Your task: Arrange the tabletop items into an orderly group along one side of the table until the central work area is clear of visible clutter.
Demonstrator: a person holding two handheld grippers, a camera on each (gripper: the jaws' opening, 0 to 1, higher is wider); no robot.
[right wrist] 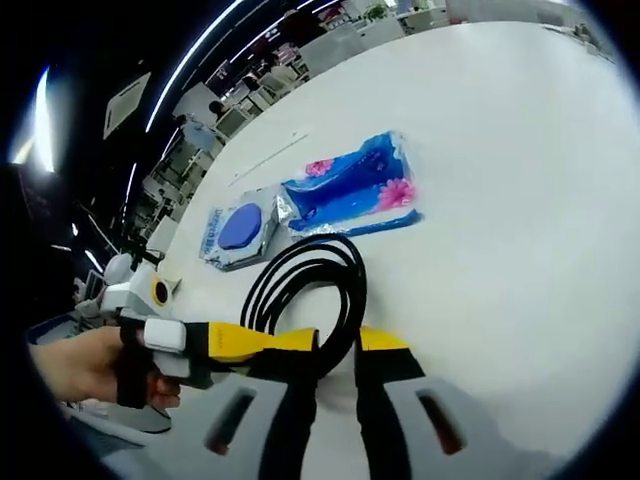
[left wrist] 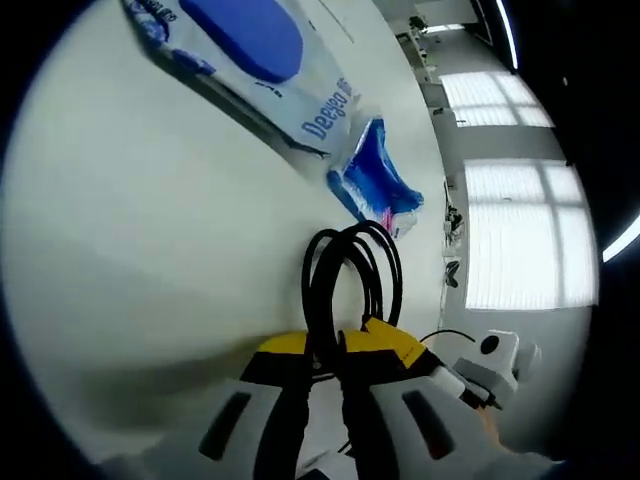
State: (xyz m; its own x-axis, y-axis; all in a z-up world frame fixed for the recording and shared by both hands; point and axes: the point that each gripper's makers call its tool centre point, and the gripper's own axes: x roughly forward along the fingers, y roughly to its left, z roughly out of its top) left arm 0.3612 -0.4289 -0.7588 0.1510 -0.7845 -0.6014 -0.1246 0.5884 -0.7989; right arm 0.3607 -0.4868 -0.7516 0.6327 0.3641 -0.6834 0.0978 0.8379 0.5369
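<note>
A coiled black cable rises as a loop from between yellow-tipped jaws in both views. My left gripper is shut on the coil's lower end. My right gripper is shut on the same end, and its white body enters the left gripper view from the lower right. In the right gripper view a hand holds the left gripper, which reaches in from the left until its yellow jaw meets mine at the cable. Beyond the loop lie a blue tissue packet and a wet-wipes pack with a blue lid.
The white table stretches wide and bare around the two packs, which lie side by side near one edge. Past the table edge are bright windows and an office with desks.
</note>
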